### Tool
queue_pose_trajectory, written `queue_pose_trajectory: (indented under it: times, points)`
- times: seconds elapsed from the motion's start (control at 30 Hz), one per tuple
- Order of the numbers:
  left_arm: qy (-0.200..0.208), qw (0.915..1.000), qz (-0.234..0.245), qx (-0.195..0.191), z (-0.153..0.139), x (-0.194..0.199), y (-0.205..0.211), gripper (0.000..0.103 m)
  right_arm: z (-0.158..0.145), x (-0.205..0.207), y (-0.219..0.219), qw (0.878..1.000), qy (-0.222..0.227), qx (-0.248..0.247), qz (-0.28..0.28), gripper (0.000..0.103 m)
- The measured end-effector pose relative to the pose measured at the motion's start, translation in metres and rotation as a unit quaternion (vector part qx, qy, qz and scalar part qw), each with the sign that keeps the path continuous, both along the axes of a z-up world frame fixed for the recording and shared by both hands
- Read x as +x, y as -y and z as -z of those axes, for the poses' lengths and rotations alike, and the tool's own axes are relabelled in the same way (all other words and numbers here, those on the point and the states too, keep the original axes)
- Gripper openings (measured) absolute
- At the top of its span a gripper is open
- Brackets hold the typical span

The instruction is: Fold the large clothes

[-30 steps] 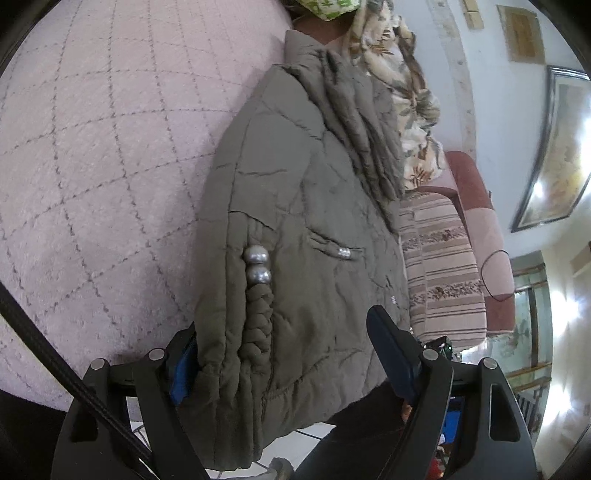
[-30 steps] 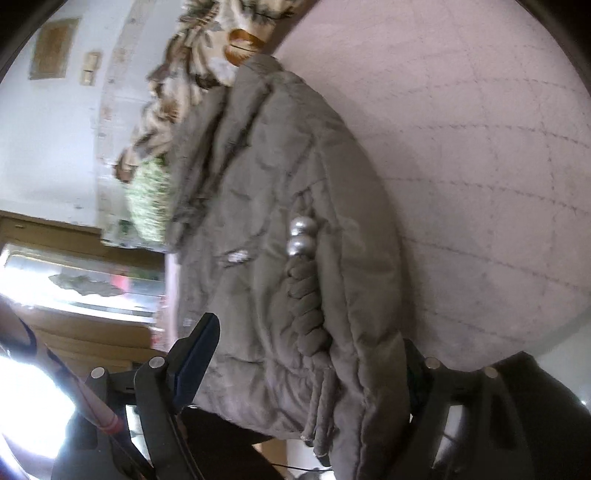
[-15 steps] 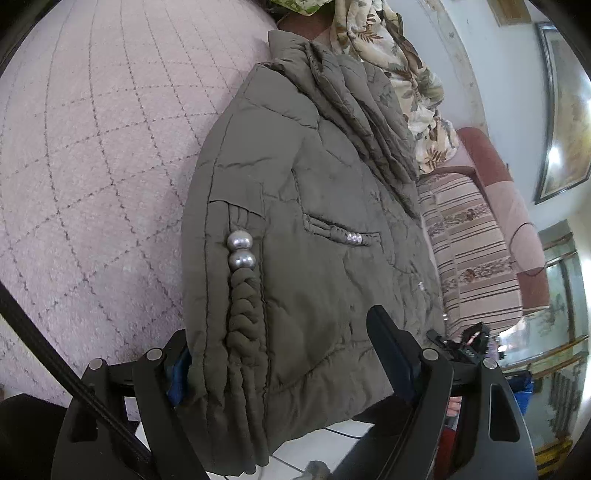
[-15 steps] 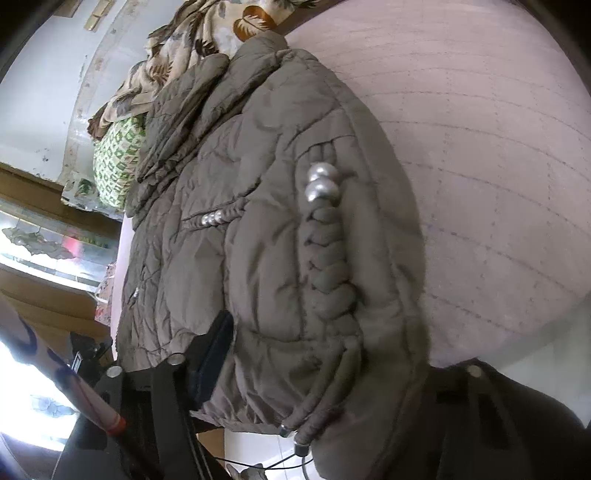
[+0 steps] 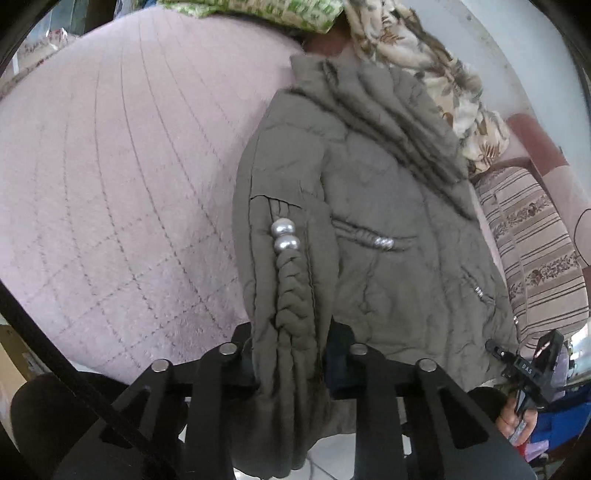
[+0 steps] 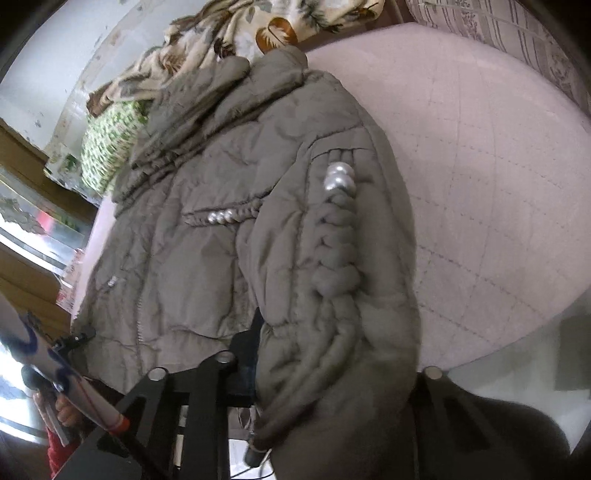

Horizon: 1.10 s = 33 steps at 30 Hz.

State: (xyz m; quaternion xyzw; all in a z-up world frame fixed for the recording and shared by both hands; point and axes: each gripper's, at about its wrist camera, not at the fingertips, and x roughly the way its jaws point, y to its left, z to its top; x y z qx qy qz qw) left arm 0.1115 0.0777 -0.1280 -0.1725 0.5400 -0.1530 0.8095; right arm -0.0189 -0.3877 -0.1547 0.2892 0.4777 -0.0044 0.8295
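Left gripper (image 5: 291, 363) pinches jacket (image 5: 388, 221) sleeve cuff (image 5: 291, 332) between its fingers.

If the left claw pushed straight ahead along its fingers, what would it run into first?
The left claw is already closed on the sleeve of the grey padded jacket. Straight ahead lies more of that sleeve, its braided trim and two pearl beads, then probably the pink quilted bedspread; depth is unclear.

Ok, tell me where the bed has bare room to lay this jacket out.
Bare pink bedspread borders the jacket on its braided-sleeve side. It is crowded at the collar end: floral cloth and green-patterned cloth. A striped cushion hems the far side.
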Motion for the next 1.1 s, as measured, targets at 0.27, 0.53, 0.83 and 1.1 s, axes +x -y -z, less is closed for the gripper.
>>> queue_pose_trajectory:
  times: [0.27,0.53,0.83,1.1]
  points:
    - [-0.003,1.0,0.006,0.005,-0.016,-0.023,-0.005,0.019,-0.022,-0.024,-0.007,1.0,0.024,0.016,-0.009,0.023]
    - [-0.011,0.9998,0.014,-0.009,-0.021,-0.058,-0.019,0.019,-0.043,-0.068,-0.019,0.998,0.037,0.029,-0.033,0.019]
    - [0.017,0.9993,-0.004,-0.032,-0.055,-0.062,-0.018,0.019,-0.068,-0.074,-0.03,0.997,0.057,0.032,-0.041,0.019]
    - [0.079,0.9957,-0.023,-0.043,-0.116,-0.017,-0.013,0.019,-0.13,-0.035,-0.033,0.991,0.12,0.007,-0.063,0.019]
